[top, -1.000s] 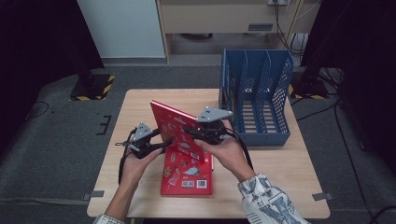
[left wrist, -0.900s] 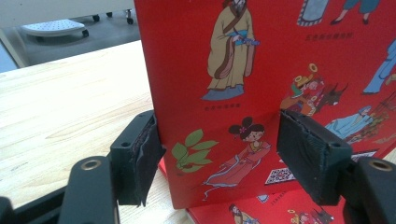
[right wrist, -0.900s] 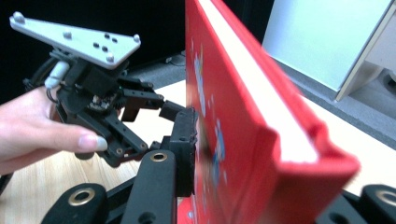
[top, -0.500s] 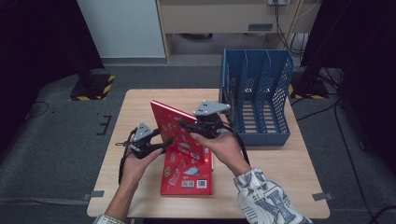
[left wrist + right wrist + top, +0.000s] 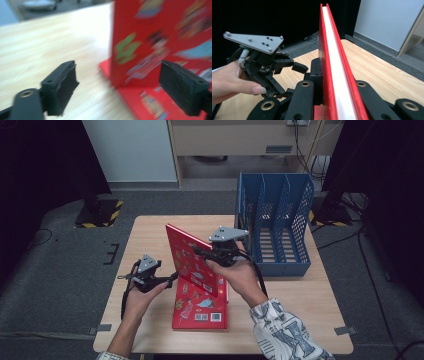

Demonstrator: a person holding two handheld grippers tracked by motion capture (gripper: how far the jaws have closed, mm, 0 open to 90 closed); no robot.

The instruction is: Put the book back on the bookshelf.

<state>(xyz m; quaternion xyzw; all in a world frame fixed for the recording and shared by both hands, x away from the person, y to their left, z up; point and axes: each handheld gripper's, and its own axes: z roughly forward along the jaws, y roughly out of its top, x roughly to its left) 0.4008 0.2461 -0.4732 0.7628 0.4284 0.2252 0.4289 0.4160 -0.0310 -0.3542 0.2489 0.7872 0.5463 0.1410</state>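
A red book (image 5: 190,262) covered in stickers stands tilted on its lower edge, over a second red book (image 5: 200,312) lying flat on the wooden table (image 5: 300,295). My right gripper (image 5: 201,254) is shut on the standing book's right edge; in the right gripper view the jaws (image 5: 332,83) clamp both red covers and the white pages (image 5: 334,62). My left gripper (image 5: 171,278) is at the book's left side. Its jaws have just been opening and now stand wide (image 5: 117,92), with the book's corner (image 5: 130,57) ahead of them and untouched. The left gripper (image 5: 287,65) also appears beyond the book.
A blue file rack (image 5: 275,225) with several slots stands at the table's back right, close behind my right hand. Bare table lies to the left of the books and along the front right. The floor around is dark carpet.
The left gripper's jaws have spread apart and drawn slightly left of the book's edge. The right hand has risen a little with the book held upright.
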